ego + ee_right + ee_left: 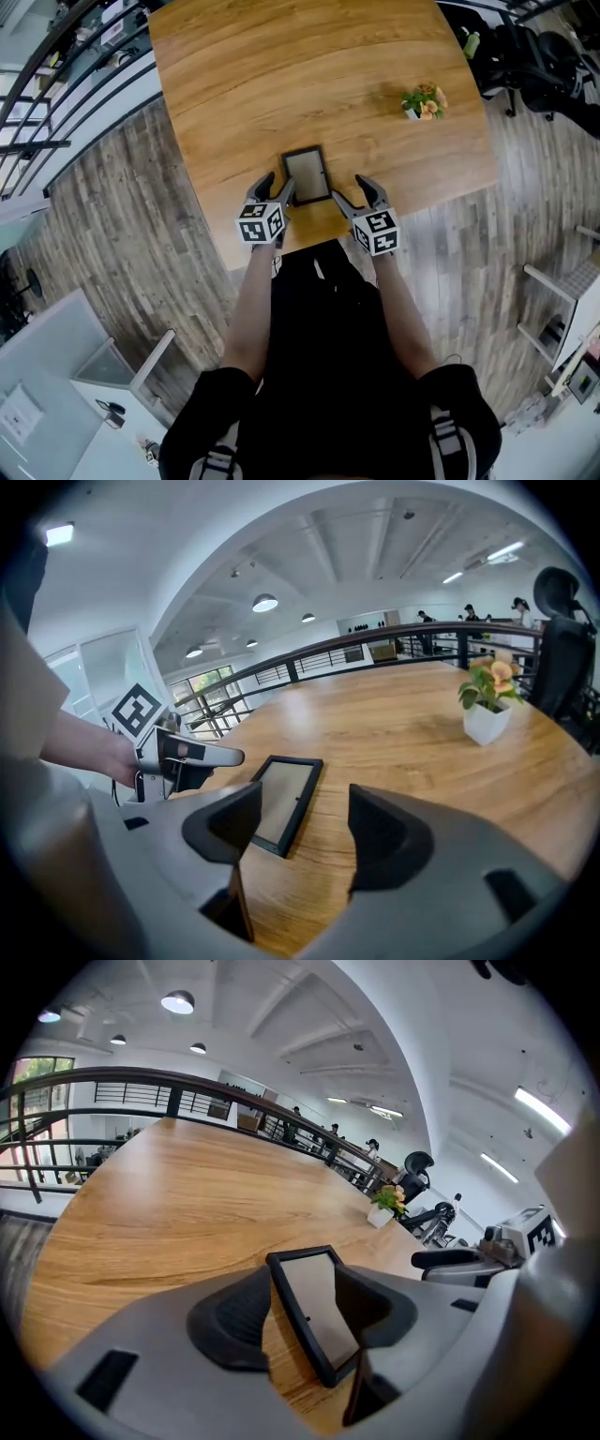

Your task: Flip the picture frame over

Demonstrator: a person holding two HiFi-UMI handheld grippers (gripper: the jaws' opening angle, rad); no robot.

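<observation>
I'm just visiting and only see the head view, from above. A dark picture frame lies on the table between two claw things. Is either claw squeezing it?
Observer: No. The left gripper view shows the left gripper with jaws apart, the picture frame lying flat between them, unsqueezed.
Operator: And the other claw?
Observer: The right gripper stands open too; the frame lies toward its left jaw.
Operator: Anyone else around?
Observer: Yes, people are visible beyond the railing at the far side of the table.

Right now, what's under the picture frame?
The picture frame lies flat on the wooden table, with only bare wood showing around its edges. Its downward face, and anything that might be beneath it, is covered.
</observation>
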